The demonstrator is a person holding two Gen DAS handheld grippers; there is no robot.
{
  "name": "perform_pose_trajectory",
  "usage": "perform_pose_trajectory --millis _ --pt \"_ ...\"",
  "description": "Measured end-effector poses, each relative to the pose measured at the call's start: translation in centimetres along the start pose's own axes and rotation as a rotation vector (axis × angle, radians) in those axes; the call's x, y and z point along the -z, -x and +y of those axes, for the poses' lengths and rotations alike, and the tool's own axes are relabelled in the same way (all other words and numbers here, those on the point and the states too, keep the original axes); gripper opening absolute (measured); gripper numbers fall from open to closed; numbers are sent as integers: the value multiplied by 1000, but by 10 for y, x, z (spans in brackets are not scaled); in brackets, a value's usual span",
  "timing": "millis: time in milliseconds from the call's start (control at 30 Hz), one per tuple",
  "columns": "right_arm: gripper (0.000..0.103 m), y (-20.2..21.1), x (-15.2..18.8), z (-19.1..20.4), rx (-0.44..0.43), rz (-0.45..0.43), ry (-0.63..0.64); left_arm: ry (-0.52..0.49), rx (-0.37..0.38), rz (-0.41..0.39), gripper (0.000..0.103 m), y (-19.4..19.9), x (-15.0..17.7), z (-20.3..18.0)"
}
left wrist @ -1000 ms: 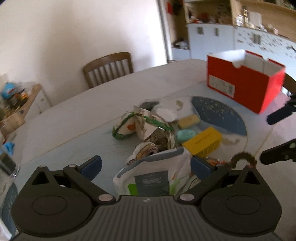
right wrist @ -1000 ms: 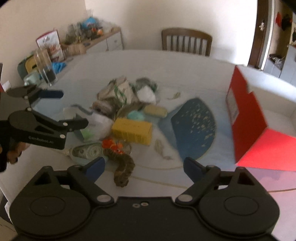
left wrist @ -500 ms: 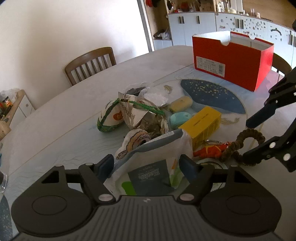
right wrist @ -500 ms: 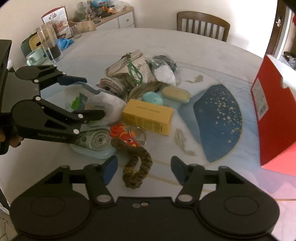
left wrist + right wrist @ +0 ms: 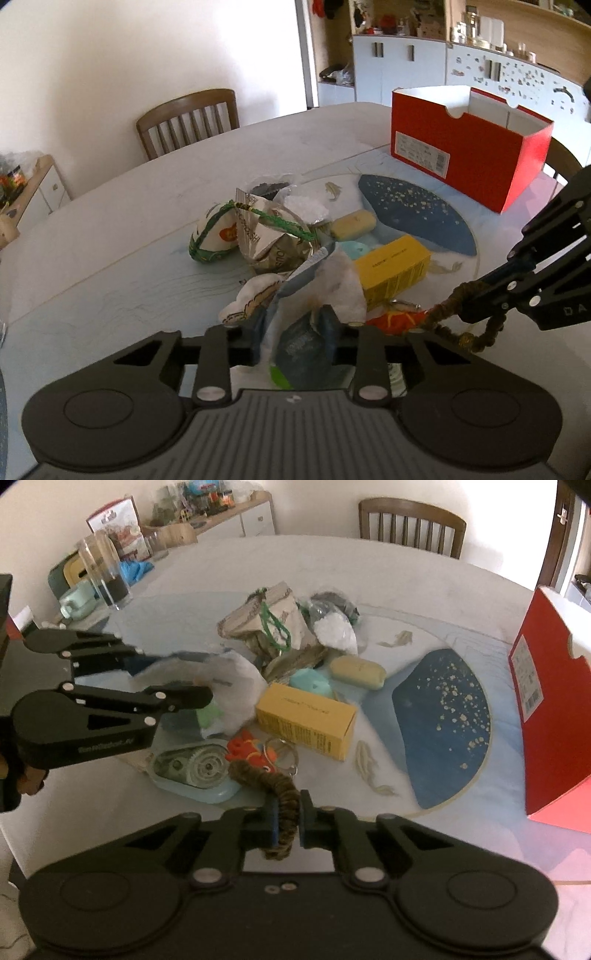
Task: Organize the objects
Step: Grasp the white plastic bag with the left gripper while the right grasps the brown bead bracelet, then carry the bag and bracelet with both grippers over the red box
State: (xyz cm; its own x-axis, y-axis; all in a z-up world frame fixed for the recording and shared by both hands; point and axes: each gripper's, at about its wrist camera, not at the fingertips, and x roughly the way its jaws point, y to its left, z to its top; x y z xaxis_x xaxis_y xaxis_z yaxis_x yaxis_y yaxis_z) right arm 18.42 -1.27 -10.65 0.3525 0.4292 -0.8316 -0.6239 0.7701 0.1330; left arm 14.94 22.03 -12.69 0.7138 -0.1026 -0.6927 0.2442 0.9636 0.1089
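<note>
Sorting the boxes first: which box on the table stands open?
The big red box at the far edge: its top is open, showing a white inside. The small yellow box in the pile lies closed.

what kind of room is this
Most likely a home dining area open to a kitchen: a large table with wooden chairs drawn up to it, white cupboards below a wooden shelf of jars, and a cluttered sideboard.
</note>
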Motion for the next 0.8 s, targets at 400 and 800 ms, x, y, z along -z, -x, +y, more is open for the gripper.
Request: perform_pose_trajectory --millis 400,800 --pt "7 48 -1 -34 -58 -110 -14 114 -66 4 9 28 -26 -16" --pt "7 105 -12 -100 -91 -215 -39 159 -116 -31 9 51 -80 -72"
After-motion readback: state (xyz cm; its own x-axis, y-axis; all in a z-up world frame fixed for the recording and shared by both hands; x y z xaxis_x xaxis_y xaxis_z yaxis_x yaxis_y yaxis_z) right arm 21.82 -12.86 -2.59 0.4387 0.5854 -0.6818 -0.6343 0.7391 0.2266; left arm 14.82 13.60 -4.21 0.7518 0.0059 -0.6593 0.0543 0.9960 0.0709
